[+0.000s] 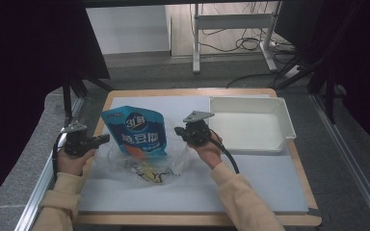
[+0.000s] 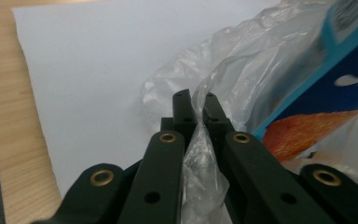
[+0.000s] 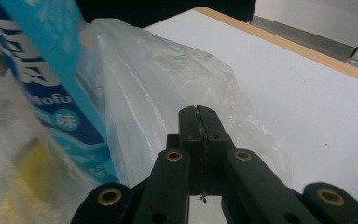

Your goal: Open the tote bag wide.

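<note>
Here, clear plastic bag [image 2: 200, 154] pinched between left fingers [image 2: 182, 112], blue pouch [image 2: 326, 93] beside.

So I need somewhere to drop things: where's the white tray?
In the high view the white tray sits at the table's far right, just right of the right claw.

On my screen a white tray [image 1: 283, 126] sits at the far right of the white mat [image 1: 270, 178], which covers the wooden table [image 1: 309, 192]. Behind the table I see a metal stand [image 1: 231, 21] and cables [image 1: 250, 43] on the floor.
</note>
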`<state>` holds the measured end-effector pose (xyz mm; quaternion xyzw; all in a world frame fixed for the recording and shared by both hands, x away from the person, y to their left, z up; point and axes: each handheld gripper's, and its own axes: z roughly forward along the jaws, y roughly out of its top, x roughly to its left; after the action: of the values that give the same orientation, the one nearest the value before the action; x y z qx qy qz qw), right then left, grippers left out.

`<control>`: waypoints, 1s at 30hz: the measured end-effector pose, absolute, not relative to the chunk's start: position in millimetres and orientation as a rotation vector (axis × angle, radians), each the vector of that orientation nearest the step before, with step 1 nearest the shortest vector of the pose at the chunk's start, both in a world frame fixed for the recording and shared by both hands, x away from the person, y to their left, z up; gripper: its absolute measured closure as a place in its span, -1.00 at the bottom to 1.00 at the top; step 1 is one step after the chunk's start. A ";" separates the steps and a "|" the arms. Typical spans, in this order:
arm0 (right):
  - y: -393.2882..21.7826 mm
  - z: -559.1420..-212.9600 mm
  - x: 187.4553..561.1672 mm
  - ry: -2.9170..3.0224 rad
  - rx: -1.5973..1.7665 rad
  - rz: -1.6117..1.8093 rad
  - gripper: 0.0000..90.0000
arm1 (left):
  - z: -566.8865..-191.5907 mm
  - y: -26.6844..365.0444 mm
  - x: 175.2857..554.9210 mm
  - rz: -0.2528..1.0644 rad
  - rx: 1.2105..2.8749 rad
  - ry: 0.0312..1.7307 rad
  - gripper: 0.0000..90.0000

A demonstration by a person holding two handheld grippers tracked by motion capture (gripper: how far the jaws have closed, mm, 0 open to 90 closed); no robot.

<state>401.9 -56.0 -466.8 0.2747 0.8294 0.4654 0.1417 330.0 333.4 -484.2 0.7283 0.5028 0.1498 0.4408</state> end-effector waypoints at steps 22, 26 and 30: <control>-45.3 -503.8 410.8 2.378 0.842 1.211 0.98 | -505.6 324.7 334.7 0.362 1.830 1.288 0.96; -43.4 -509.1 412.6 2.386 0.846 1.187 0.98 | -513.1 321.4 338.1 0.370 1.855 1.301 0.96; -41.0 -516.7 416.3 2.393 0.869 1.137 0.98 | -521.4 318.5 343.8 0.352 1.859 1.318 0.96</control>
<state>416.3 -41.0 -516.7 0.3066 0.8450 0.4015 0.1756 343.8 318.5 -521.4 0.7370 0.5223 0.1394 0.4059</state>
